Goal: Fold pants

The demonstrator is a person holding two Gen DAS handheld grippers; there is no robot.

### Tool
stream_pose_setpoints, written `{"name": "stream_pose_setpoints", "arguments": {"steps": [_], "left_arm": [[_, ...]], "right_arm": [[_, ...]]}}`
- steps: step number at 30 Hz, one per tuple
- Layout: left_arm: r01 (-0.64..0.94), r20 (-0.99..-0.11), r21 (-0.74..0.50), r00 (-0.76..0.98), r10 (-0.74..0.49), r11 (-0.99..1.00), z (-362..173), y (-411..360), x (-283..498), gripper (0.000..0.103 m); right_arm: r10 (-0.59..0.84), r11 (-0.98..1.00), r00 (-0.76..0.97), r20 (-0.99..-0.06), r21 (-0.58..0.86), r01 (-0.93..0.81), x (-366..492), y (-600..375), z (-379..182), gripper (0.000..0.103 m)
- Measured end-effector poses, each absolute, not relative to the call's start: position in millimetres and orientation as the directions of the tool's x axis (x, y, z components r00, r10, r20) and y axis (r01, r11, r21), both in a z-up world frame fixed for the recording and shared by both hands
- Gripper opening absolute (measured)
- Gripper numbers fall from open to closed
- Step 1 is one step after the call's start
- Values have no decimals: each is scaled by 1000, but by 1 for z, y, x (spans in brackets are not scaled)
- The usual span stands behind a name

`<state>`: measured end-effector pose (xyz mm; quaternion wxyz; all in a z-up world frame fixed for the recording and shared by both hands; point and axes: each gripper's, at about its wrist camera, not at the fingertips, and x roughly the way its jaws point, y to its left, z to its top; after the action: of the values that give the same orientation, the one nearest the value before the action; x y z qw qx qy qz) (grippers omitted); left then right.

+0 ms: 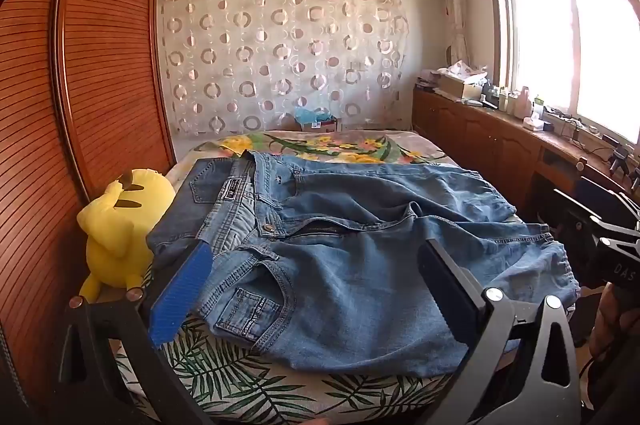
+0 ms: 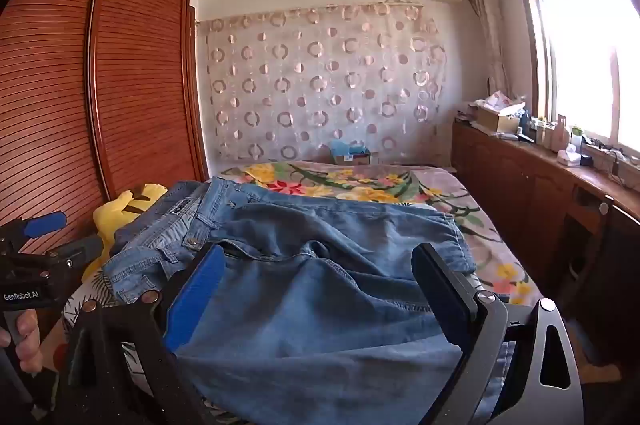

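A pair of blue denim pants (image 1: 340,225) lies rumpled on the bed, waistband to the left and legs bunched to the right. It also shows in the right wrist view (image 2: 320,285). My left gripper (image 1: 316,249) is open and empty, hovering above the front pocket near the bed's front edge. My right gripper (image 2: 320,257) is open and empty, over the leg part of the pants. The left gripper shows at the left edge of the right wrist view (image 2: 40,245). The right gripper shows at the right edge of the left wrist view (image 1: 600,229).
A yellow plush toy (image 1: 120,225) sits at the bed's left edge beside the wooden wardrobe (image 1: 100,65). The bed (image 1: 340,145) with floral sheet stretches back to a curtain. A wooden counter (image 1: 520,129) with clutter runs under the window on the right.
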<state>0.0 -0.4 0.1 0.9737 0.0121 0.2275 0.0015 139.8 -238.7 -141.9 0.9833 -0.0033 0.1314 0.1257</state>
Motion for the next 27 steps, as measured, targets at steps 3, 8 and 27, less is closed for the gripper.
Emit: {"name": "stream_pose_setpoints", "arguments": {"steps": [3, 8, 27], "left_arm": [[6, -439, 23, 899, 5, 1000, 0, 0, 0, 103], [7, -441, 21, 898, 3, 1000, 0, -1, 0, 103], [8, -439, 20, 898, 2, 1000, 2, -2, 0, 103]], "right_arm": [[245, 969, 934, -262, 24, -247, 140, -238, -142, 95], [243, 969, 933, -264, 22, -246, 140, -238, -142, 95], [245, 969, 933, -263, 26, -247, 139, -238, -141, 95]]}}
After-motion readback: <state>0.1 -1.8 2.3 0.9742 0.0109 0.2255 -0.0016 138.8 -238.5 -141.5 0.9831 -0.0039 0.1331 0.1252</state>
